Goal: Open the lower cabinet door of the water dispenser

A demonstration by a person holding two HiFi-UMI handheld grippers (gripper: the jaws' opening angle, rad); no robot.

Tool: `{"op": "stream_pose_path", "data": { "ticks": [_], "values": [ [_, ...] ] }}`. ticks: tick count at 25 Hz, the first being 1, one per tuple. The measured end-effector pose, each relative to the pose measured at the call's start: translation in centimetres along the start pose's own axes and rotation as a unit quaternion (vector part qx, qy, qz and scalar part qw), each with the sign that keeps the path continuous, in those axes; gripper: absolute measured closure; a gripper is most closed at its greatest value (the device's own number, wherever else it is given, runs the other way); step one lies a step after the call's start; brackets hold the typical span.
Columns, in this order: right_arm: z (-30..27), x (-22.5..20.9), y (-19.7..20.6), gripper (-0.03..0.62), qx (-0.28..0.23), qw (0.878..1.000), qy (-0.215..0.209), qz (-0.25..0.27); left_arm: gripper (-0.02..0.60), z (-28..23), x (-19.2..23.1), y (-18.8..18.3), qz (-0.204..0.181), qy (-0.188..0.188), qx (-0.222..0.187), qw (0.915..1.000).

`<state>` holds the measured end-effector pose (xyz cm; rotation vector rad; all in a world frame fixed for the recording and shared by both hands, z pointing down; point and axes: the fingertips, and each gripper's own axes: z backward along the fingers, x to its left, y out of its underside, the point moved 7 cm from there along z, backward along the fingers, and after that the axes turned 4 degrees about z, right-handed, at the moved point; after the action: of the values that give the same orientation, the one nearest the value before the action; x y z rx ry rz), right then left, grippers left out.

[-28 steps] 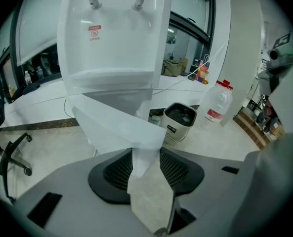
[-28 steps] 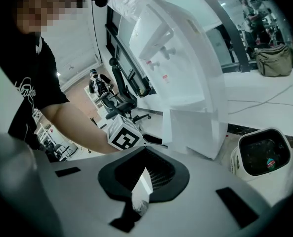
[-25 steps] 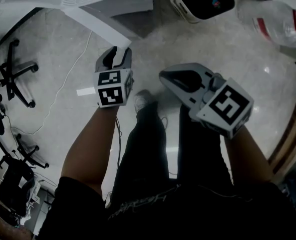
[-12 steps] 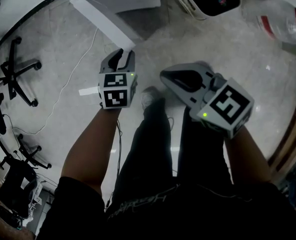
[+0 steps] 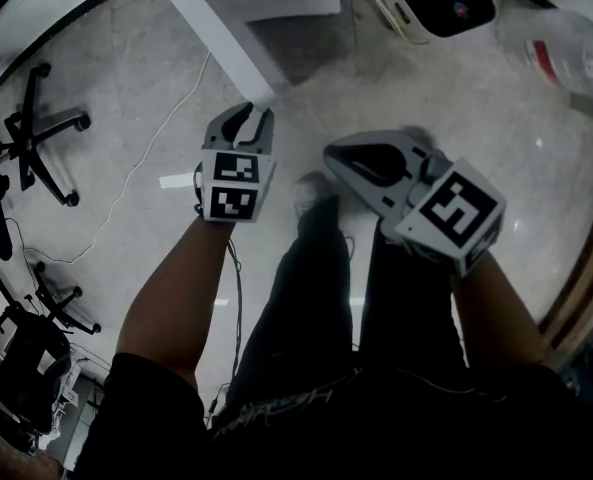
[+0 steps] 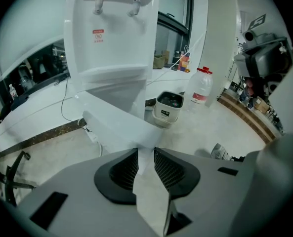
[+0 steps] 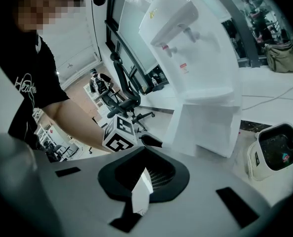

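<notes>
The white water dispenser point(image 6: 111, 38) stands ahead, taps at its top. Its lower cabinet door point(image 6: 119, 127) hangs swung out toward me. My left gripper point(image 6: 145, 152) has just been closing and is shut on the door's free edge, which fills the gap between the ribbed pads. In the head view the left gripper point(image 5: 249, 116) sits at the end of the door panel point(image 5: 221, 38). My right gripper point(image 5: 331, 153) hovers to the right over my legs, shut and holding nothing. The right gripper view shows the dispenser point(image 7: 195, 48), the open door point(image 7: 210, 127) and the left gripper's marker cube point(image 7: 119, 137).
A small white bin point(image 5: 436, 3) and a clear water bottle point(image 5: 576, 53) stand on the floor right of the dispenser. Office chairs point(image 5: 41, 138) are at the left, and a thin cable point(image 5: 126, 183) runs across the floor. My shoe point(image 5: 311, 193) is just right of the left gripper.
The left gripper's jaws have narrowed onto the door edge, and the gripper has rolled a little and shifted slightly right with the door. The right gripper has barely shifted.
</notes>
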<state>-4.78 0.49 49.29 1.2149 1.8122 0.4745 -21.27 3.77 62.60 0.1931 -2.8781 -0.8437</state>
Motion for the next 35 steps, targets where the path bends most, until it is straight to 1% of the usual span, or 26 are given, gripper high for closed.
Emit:
{"op": "stream_pose_path", "data": {
  "ticks": [6, 12, 17, 19, 27, 35],
  "values": [
    [-1.5, 0.9, -0.6, 0.582, 0.007, 1.000, -0.009, 0.007, 0.485, 1.0, 1.5, 1.3, -0.018, 0.009, 0.011, 0.9997],
    [-2.8, 1.3, -1.4, 0.582, 0.016, 1.000, -0.015, 0.014, 0.486, 2.0, 3.5, 2.7, -0.036, 0.028, 0.018, 0.9988],
    [-3.7, 1.7, -2.0, 0.582, 0.020, 0.999, -0.018, 0.017, 0.486, 2.9, 5.3, 3.4, -0.071, 0.039, 0.031, 0.9962],
    [-4.2, 1.9, -2.2, 0.582, 0.021, 0.999, -0.021, 0.018, 0.486, 3.2, 6.0, 3.9, -0.078, 0.042, 0.034, 0.9955],
    [-5.5, 2.5, -2.6, 0.582, 0.026, 0.999, -0.026, 0.020, 0.485, 4.2, 8.2, 5.2, -0.067, 0.030, 0.037, 0.9966],
    [-6.2, 3.3, -3.2, 0.582, 0.030, 0.999, -0.024, 0.019, 0.485, 5.1, 10.5, 6.0, -0.062, 0.021, 0.056, 0.9963]
  ]
}}
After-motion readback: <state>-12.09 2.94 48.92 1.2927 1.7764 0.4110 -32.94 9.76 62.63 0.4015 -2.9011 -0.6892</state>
